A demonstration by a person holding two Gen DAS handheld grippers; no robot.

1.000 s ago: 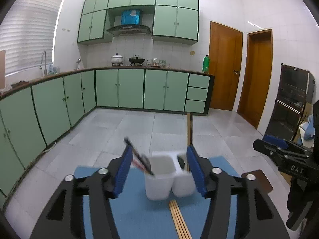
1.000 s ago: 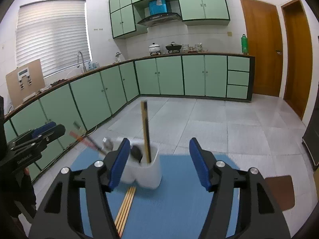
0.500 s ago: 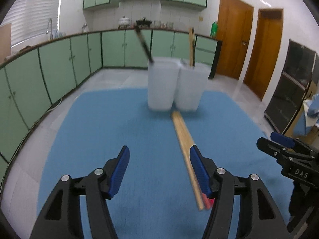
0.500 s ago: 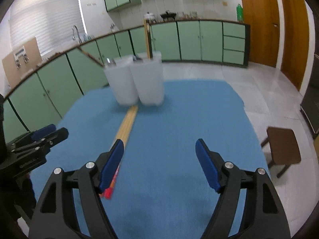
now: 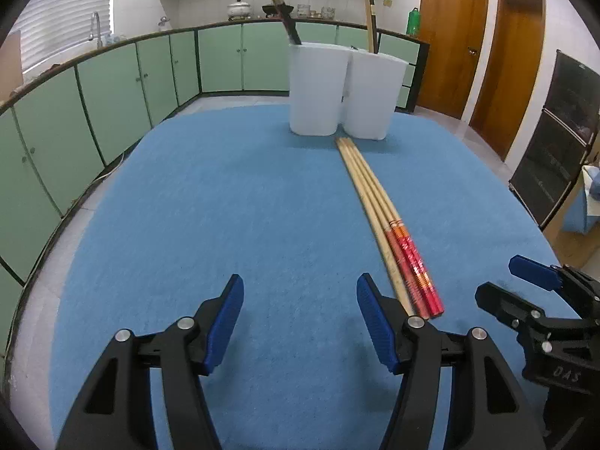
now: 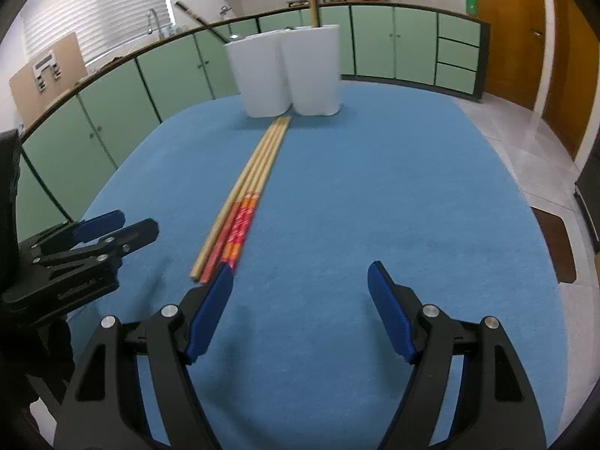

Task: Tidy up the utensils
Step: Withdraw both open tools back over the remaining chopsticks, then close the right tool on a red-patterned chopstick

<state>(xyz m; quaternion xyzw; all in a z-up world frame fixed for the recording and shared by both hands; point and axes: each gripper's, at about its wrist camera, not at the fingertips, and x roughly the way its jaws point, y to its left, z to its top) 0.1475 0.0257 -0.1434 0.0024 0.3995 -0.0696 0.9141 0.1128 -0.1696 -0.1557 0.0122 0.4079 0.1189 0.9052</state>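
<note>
Green kitchen cabinets (image 5: 112, 86) ring a table covered by a blue mat (image 5: 240, 202), over which two handheld claws hover side by side. Both the left gripper (image 5: 300, 296) and the right gripper (image 6: 300, 281) stand open and hold nothing; the right's jaws have just been widening. Between them, just ahead, lie three bamboo chopsticks (image 6: 251, 187) with red-patterned ends, pointing toward a white twin-cup utensil holder (image 5: 337, 90) farther on.
</note>
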